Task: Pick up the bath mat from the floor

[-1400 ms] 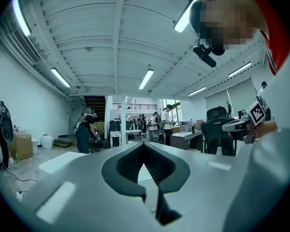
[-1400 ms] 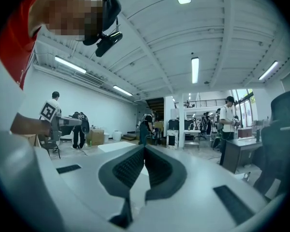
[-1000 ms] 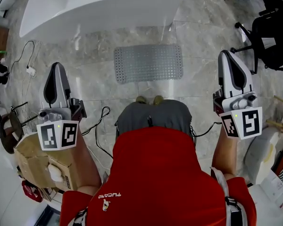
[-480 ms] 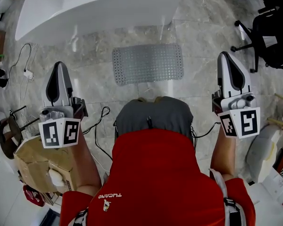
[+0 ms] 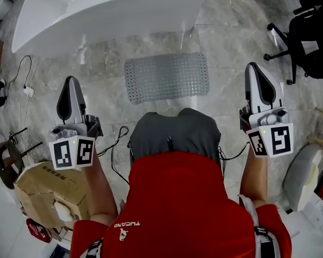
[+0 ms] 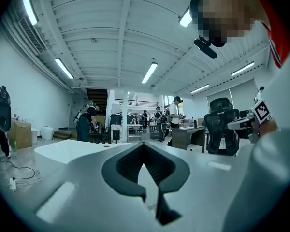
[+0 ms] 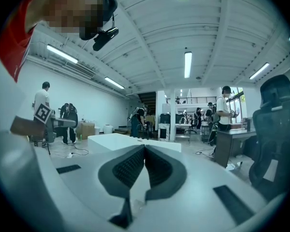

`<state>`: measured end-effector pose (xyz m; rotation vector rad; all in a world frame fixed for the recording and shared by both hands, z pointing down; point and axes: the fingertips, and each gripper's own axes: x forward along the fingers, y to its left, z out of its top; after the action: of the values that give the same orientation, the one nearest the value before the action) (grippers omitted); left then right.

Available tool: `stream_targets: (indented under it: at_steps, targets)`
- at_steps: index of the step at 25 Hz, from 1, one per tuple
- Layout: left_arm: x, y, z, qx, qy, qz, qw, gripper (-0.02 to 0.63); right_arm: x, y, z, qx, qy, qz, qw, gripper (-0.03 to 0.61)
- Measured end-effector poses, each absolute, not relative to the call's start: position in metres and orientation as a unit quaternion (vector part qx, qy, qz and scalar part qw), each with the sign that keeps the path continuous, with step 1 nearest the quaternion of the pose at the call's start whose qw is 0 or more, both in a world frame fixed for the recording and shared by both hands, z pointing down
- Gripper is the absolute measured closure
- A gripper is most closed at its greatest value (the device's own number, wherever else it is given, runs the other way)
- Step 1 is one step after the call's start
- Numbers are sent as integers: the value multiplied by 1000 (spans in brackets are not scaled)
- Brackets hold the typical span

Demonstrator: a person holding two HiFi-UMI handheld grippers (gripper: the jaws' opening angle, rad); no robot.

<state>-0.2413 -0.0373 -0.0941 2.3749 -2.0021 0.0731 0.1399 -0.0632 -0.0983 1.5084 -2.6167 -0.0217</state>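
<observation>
**Item 1: bath mat** (image 5: pixel 167 78). Grey and studded. It lies flat on the marble floor (image 5: pixel 231 42), just in front of the white bathtub (image 5: pixel 107 9) and ahead of your knees (image 5: pixel 172 136). Nothing touches it.

**Item 2: left claw** (image 5: pixel 70 85). Clenched tight with nothing between the jaws. It is out to the mat's left, well apart from it, and points level across the room.

**Item 3: right claw** (image 5: pixel 254 70). Also clenched and empty. It is out to the mat's right, well apart from it.

**Item 4: change over the last second.** Both claws have sunk together, with the jaws closed throughout. Your shoes, which showed at the mat's near edge a second ago, are now hidden behind your knees. This looks like you bending or crouching toward the floor.

**Item 5: bearing on the task.** This is the approach only, and the pick-up has not begun. You would probably need to open the jaws and tip the claws downward to reach an edge. A flat rubbery mat may cling to the floor, so a corner looks the easier start.

**Sundries.** A cardboard box (image 5: pixel 46 187) and a cable (image 5: pixel 116 141) are at your left, and an office chair (image 5: pixel 312 36) is at your right.
</observation>
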Motion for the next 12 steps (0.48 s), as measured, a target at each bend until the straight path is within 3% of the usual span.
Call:
stream_targets:
  at_steps: [12]
  targets:
    - [-246,-56,-19,762,-646,32,26,609,140,-85,-27,502,-862,-6,72,577]
